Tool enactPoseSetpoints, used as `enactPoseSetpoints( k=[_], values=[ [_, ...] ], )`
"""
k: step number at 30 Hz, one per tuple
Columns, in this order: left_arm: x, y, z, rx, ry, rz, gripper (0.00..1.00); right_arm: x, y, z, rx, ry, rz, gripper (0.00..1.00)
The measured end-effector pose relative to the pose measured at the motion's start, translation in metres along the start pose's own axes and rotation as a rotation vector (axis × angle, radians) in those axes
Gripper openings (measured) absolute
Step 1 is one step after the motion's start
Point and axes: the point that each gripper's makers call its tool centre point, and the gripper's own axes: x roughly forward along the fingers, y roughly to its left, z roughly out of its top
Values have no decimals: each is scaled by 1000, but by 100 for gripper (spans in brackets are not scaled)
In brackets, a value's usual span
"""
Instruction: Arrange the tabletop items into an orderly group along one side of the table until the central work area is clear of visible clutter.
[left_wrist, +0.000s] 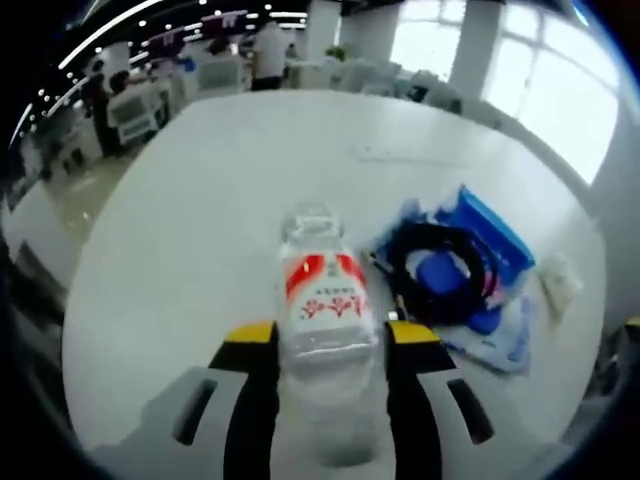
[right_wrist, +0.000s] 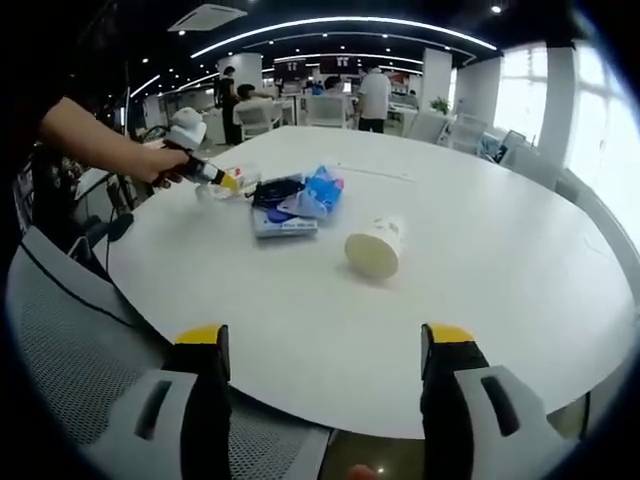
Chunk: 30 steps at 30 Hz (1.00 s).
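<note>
Left gripper (left_wrist: 330, 345) has its jaws pinching the water bottle (left_wrist: 322, 300), low center of frame, beside the cable bundle (left_wrist: 445, 270). Right gripper (right_wrist: 325, 345) gapes empty. Slick plastic could squirt out sideways.

Grey claw (right_wrist: 325, 375) bodies, black yellow-tipped jaws.

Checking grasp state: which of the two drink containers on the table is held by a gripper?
The clear water bottle, clamped between the left gripper's jaws. The paper cup lies on its side, untouched.
</note>
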Motion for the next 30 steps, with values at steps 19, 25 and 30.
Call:
enactPoseSetpoints(
  k=[19, 25, 30],
  values=[
    [-35, -16, -36, -4, 55, -64, 38, -1, 4, 9, -42, -44, 12, 80],
    [-44, -26, -46, 8, 66, -88, 38, -2, 8, 18, -113, -81, 14, 80],
    [-52, -31, -55, -8, 74, -105, 38, -1, 13, 21, -154, -83, 27, 83]
  ],
)
